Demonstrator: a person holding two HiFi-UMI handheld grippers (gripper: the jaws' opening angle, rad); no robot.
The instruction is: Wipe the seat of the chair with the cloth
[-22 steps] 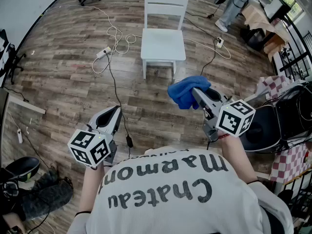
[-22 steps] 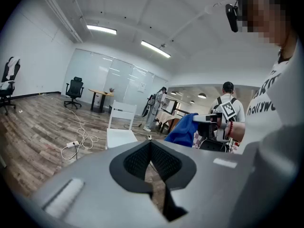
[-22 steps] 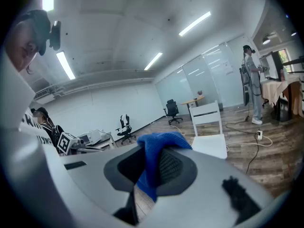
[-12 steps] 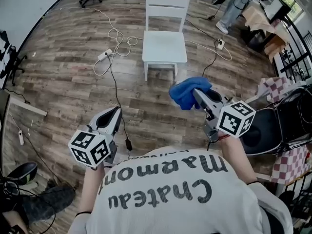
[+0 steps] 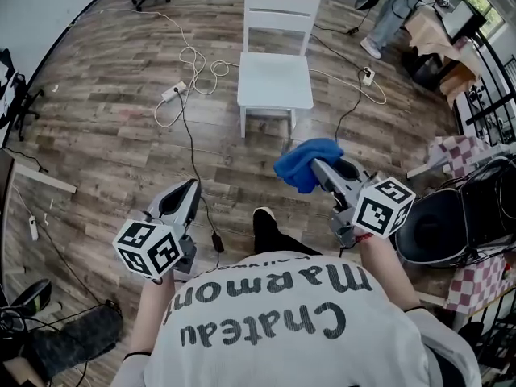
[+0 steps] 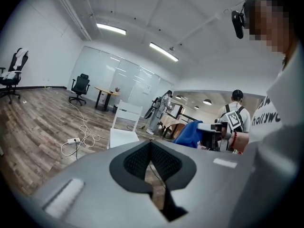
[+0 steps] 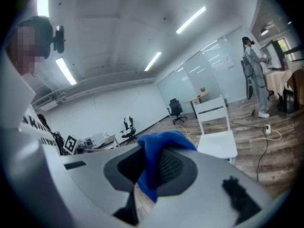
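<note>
A white wooden chair (image 5: 275, 72) stands on the plank floor ahead of me, its seat bare; it also shows in the left gripper view (image 6: 124, 127) and the right gripper view (image 7: 216, 137). My right gripper (image 5: 316, 166) is shut on a blue cloth (image 5: 303, 163), held in the air short of the chair; the cloth (image 7: 154, 163) hangs out between its jaws. My left gripper (image 5: 187, 189) is shut and holds nothing, low at the left (image 6: 151, 152).
White cables and a power strip (image 5: 172, 89) lie on the floor left of the chair, a black cable (image 5: 352, 97) to its right. A black bin (image 5: 438, 226) and checked cloths (image 5: 454, 145) sit at the right. A person (image 5: 385, 10) stands far right. My foot (image 5: 267, 229) is stepping forward.
I have stepped toward the chair: a black shoe now shows below the grippers. The right gripper with the cloth has shifted slightly down and left. The left gripper has barely moved.
</note>
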